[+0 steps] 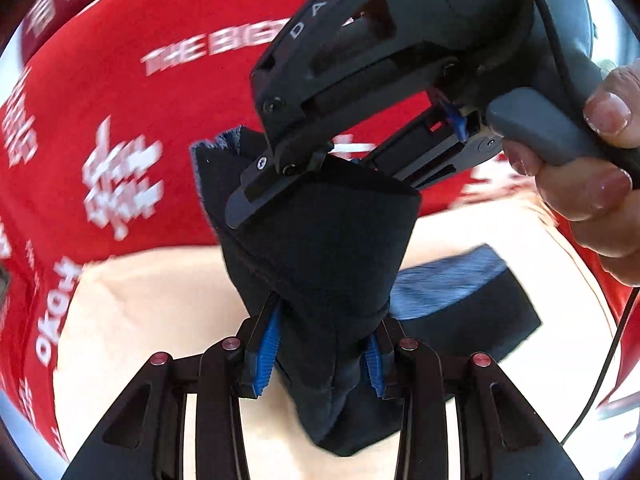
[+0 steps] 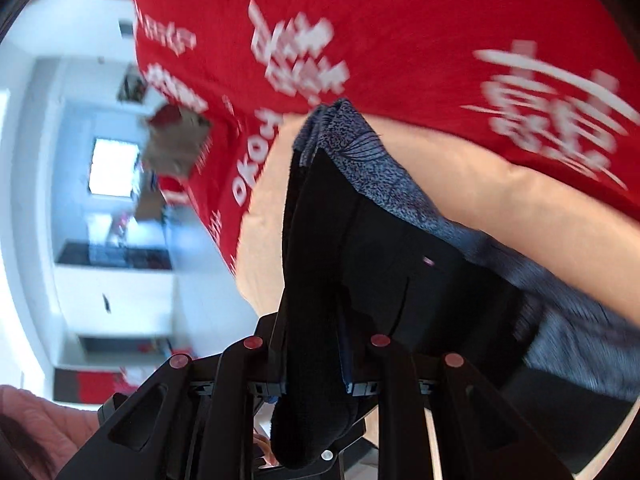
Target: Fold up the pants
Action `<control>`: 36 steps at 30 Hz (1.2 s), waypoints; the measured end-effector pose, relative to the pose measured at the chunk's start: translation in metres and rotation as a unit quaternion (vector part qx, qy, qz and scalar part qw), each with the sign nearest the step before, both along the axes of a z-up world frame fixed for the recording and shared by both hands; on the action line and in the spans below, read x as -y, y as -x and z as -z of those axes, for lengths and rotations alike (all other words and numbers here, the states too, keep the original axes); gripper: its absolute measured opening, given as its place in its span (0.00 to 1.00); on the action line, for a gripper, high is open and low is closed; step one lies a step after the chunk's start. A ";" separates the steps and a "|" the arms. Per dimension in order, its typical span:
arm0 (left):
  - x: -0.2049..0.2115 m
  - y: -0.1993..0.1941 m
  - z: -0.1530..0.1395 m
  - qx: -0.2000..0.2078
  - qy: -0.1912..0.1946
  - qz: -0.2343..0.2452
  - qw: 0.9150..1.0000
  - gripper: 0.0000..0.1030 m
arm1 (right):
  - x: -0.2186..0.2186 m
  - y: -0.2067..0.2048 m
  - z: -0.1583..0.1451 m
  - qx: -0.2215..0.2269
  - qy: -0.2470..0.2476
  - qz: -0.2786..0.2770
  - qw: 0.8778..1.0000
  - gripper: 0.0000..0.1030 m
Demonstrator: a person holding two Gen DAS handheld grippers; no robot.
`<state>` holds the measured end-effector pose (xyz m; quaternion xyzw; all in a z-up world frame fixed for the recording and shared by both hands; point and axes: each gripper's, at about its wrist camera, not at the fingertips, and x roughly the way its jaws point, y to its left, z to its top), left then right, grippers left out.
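Behind everything, the room is only a blurred pale wall and ceiling in the right wrist view, and a person in a red printed shirt (image 2: 400, 20) fills most of both views. Below lies a cream surface (image 1: 160, 300); I cannot tell whether it is a counter or something softer.

Between the two tools hang the dark pants (image 1: 320, 248), lifted off that surface, with a grey-blue inner side showing. Their held edge runs from the left tool (image 1: 320, 356) up to the right tool (image 1: 280, 184), so the two tools are close, facing each other. The left tool is closed on a bunch of the cloth, and the right tool also pinches it. Both seem equally near, so the next move probably depends on laying this edge down flat.
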<state>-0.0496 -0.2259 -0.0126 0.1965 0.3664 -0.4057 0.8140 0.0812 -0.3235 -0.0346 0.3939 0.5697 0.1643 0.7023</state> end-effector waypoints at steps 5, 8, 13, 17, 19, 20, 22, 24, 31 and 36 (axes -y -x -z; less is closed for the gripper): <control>0.053 0.057 -0.005 0.026 -0.021 0.061 0.998 0.37 | 0.070 0.085 -0.005 0.025 -0.028 0.079 0.996 0.23; 0.087 0.090 0.003 0.035 -0.040 0.099 0.994 0.37 | 0.111 0.125 0.002 0.029 -0.036 0.114 0.992 0.23; 0.137 0.138 0.042 0.041 -0.089 0.153 0.983 0.37 | 0.158 0.184 0.043 0.001 -0.022 0.155 0.988 0.23; 0.157 0.161 0.083 0.047 -0.142 0.174 0.973 0.37 | 0.175 0.215 0.093 -0.035 -0.024 0.167 0.985 0.23; 0.161 0.168 0.097 0.050 -0.162 0.179 0.969 0.37 | 0.176 0.222 0.116 -0.048 -0.032 0.168 0.984 0.23; 0.160 0.169 0.102 0.052 -0.171 0.179 0.968 0.38 | 0.176 0.222 0.123 -0.050 -0.035 0.168 0.984 0.23; 0.159 0.172 0.107 0.044 -0.182 0.174 0.967 0.49 | 0.175 0.223 0.135 -0.049 -0.042 0.166 0.984 0.23; 0.154 0.170 0.107 0.030 -0.182 0.167 0.968 0.49 | 0.174 0.221 0.138 -0.053 -0.047 0.163 0.984 0.23; 0.128 0.158 0.088 -0.010 -0.178 0.149 0.973 0.49 | 0.160 0.213 0.130 -0.047 -0.020 0.131 0.990 0.24; 0.101 0.134 0.077 -0.029 -0.166 0.122 0.978 0.49 | 0.142 0.195 0.125 -0.047 0.034 0.102 0.993 0.24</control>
